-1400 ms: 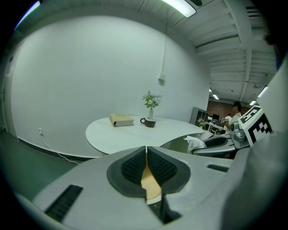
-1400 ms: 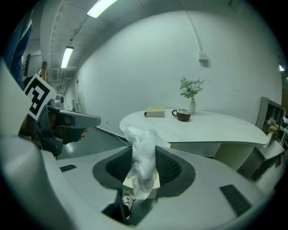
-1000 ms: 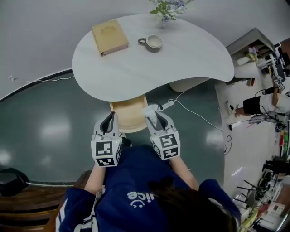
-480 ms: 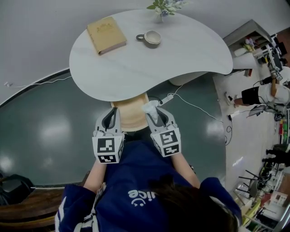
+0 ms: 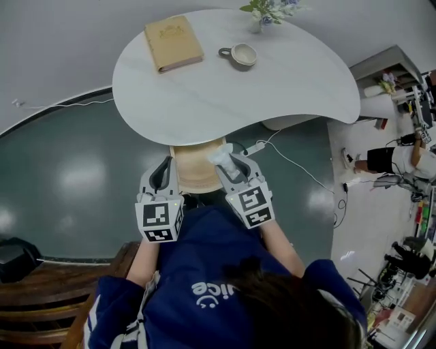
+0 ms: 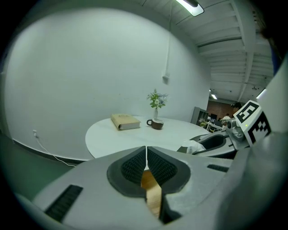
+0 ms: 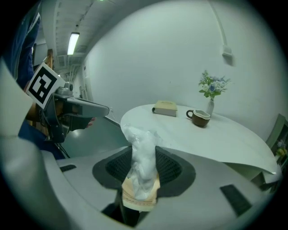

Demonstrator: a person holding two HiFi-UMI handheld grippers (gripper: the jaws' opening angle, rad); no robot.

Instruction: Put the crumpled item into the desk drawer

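A crumpled white paper wad (image 7: 141, 157) sticks up between the pads of my right gripper (image 7: 143, 167), which is shut on it. In the head view that wad (image 5: 221, 158) pokes out in front of the right gripper (image 5: 231, 167), just above the open light-wood drawer (image 5: 195, 172) under the near edge of the white desk (image 5: 225, 95). My left gripper (image 5: 161, 178) hovers over the drawer's left side; its pads (image 6: 135, 165) meet with nothing between them. From the left gripper view the wad (image 6: 194, 146) shows at the right, and a strip of the wooden drawer (image 6: 152, 193) lies below the jaws.
On the desk lie a tan book (image 5: 174, 43), a brown mug (image 5: 242, 55) and a small vase of flowers (image 5: 260, 15). A white cable and power strip (image 5: 257, 146) trail on the green floor at the right. A dark wooden bench (image 5: 48, 293) stands at lower left.
Both grippers have drifted slightly leftward over the drawer as the head view shifted; the right one rolled a little. The wad stays clamped.
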